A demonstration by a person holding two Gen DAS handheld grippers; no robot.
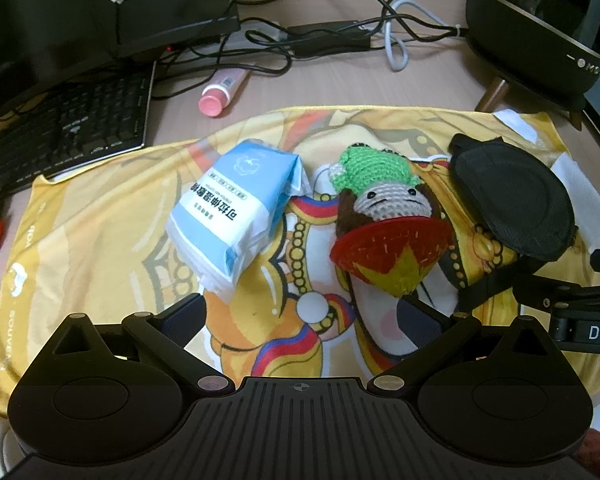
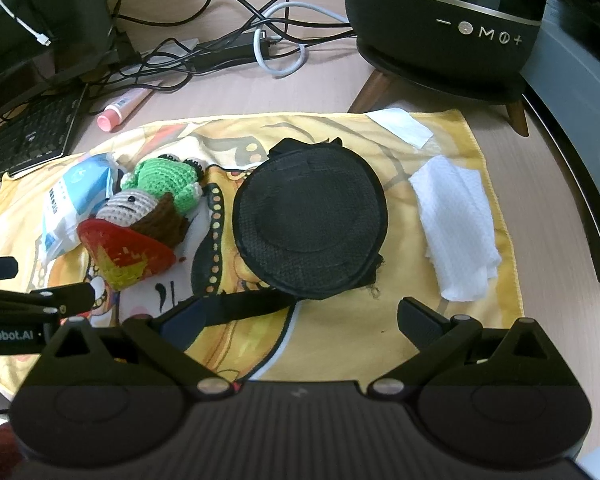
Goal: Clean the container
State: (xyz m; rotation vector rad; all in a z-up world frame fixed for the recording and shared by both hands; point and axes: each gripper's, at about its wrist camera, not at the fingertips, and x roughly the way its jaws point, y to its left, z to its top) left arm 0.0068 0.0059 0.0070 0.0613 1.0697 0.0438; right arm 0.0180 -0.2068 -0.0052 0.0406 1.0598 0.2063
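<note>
Desk [image 2: 520,184]: pale wood surface carrying everything below; a dark keyboard [image 1: 66,132], a tangle of cables [image 1: 324,36] and a dark footed appliance [image 2: 440,20] sit at the far edge, outside the working area.

Printed yellow cloth [image 1: 100,232]: spread flat over the desk middle, apparently as a work mat to keep the desk clean and mark out the working area.

Black round container [image 2: 310,222]: a zipped fabric case, lying flat and closed on the cloth's right half, its strap trailing toward the near edge. This is the thing to clean; it lies directly ahead of the right gripper [image 2: 300,322], probably so that hand can reach it first.

White folded wipe [image 2: 458,232]: laid out on the cloth just right of the container, apart from it, seemingly staged as the cleaning cloth.

Blue-and-white wipe packet [image 1: 236,208]: on the cloth's left half, tilted, leaning over a stack of white sheets; likely the source of the wipe.

Crochet doll with green hat [image 1: 376,188]: lying between packet and container, resting against a red cone-shaped piece [image 1: 392,256]; no evident part in the task.

Pink tube [image 1: 222,90]: on bare desk beyond the cloth.

Left gripper [image 1: 302,322]: low over the cloth's near edge, jaws wide apart, holding nothing.

Right gripper: likewise jaws wide apart and empty, the strap passing beside its left finger; cleaning looks not yet begun.
</note>
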